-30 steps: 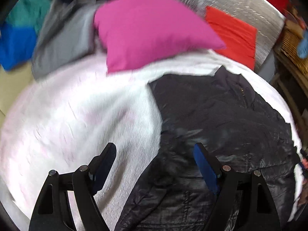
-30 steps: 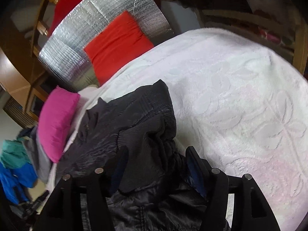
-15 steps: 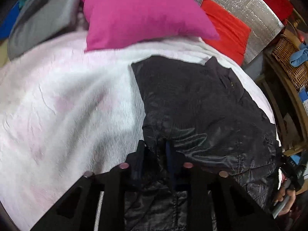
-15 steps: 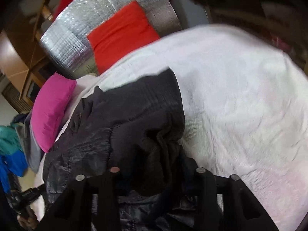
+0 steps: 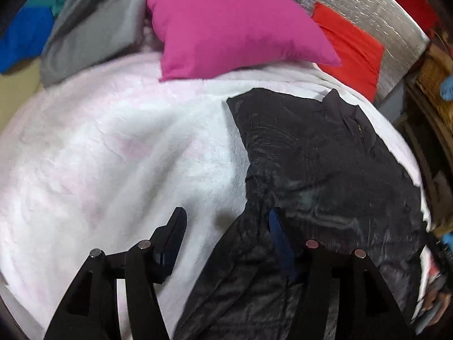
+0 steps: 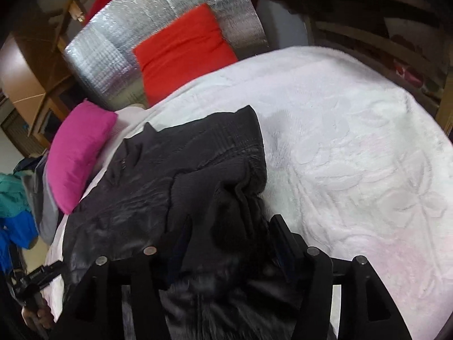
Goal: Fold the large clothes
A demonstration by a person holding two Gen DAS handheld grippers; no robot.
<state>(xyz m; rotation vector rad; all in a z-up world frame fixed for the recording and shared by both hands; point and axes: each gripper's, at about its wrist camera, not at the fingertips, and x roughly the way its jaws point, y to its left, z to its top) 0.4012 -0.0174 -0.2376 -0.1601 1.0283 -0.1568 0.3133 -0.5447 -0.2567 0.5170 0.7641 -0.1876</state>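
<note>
Pinched the black jacket [image 5: 325,175] at its near edge a moment before, then let go — left gripper [image 5: 226,226] and right gripper [image 6: 232,232] both opening, cloth loose between the jaws. Left lying part-folded on the white blanket [image 5: 113,155], below the pink pillow [image 5: 232,22]. Likely released to re-grip for another fold.

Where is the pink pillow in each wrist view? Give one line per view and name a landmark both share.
Left wrist view: the pink pillow fills the top centre, at the far end of the white blanket.
Right wrist view: the pink pillow sits at the left edge, mid-height, beside the black jacket.
Shared landmark: the red cushion leaning on the silver foil panel.
</note>
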